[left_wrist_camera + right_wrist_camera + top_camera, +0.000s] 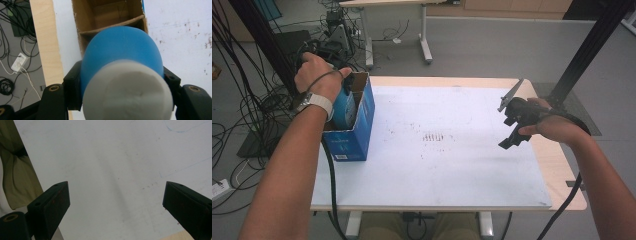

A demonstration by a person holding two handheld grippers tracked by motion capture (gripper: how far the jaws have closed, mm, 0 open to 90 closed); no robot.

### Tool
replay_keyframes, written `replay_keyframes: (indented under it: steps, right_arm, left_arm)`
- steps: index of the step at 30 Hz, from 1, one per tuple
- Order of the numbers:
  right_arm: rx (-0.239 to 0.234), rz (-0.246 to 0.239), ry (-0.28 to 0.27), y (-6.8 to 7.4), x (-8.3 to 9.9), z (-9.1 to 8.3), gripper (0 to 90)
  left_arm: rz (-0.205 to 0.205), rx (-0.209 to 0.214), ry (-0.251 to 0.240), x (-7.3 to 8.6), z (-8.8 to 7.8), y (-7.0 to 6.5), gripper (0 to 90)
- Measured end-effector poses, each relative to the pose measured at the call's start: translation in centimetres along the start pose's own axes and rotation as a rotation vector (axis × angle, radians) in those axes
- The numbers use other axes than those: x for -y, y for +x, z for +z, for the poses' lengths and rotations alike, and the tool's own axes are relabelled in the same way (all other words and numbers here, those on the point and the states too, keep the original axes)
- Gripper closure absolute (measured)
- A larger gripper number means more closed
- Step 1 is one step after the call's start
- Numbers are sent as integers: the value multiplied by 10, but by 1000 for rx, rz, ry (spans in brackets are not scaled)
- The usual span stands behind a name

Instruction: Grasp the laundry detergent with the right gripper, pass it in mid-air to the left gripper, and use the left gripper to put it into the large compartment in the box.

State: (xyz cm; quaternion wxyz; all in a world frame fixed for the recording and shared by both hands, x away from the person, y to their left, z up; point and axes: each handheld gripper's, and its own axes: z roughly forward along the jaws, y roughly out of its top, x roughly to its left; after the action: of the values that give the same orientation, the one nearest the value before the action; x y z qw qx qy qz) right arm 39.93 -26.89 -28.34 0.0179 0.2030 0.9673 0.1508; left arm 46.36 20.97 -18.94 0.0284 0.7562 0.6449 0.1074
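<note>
White-topped bench [462, 165] in a cable-strewn room. The left gripper [120, 82] is clenched on a blue bottle with a white cap [122, 57], right above the open blue cardboard box [354, 135] at the bench's left edge. The right gripper [116, 200] hangs released over the right edge.

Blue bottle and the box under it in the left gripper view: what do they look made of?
Blue bottle: probably plastic, smooth matte skin with a faint mould seam; its white cap looks dull, likely plastic too, though blurred. Box: cardboard, raw brown inside with bare cut edges on the divider, printed glossy blue outside in the high view.
</note>
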Motion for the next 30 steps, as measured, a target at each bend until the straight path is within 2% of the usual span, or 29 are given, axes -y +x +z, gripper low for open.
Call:
replay_keyframes:
  steps: [12, 30]
  right_arm:
    - [-19, 18, 22, -2, 1, 3, 71]
    - [-10, 15, 27, -1, 3, 5, 69]
  left_arm:
    - [-2, 3, 5, 4, 21, -1, 376]
    - [0, 6, 16, 9, 42, -1, 376]
